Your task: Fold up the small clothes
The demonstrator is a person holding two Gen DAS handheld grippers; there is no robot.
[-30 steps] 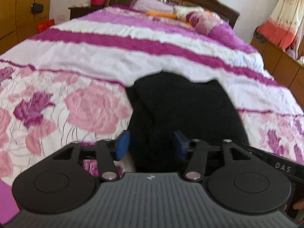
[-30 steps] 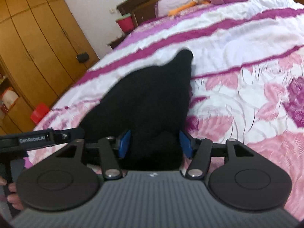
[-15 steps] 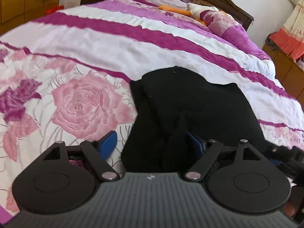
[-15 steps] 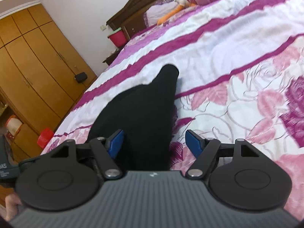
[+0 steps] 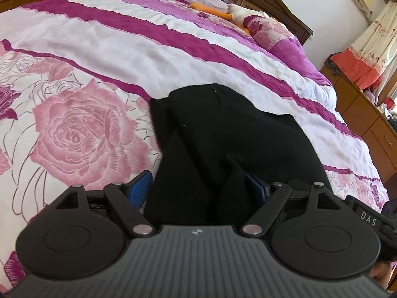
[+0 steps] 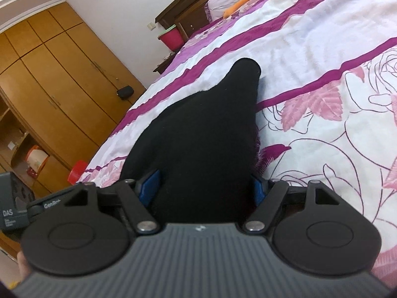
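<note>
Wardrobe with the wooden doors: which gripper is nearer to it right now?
Left. The left gripper is at the black garment on the side towards the wardrobe. The right gripper is at the garment's other side, so the left gripper is between it and the wardrobe.

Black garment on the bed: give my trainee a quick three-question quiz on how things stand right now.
1. True or false: the black garment lies on the floral bedspread.
2. The left gripper and the right gripper have their jaws: A) shut on nothing; B) spread, with black cloth between them; C) out of view.
3. In the right wrist view, what colour is the bucket beside the headboard?
Key: 1 true; 2 B; 3 pink.
</note>
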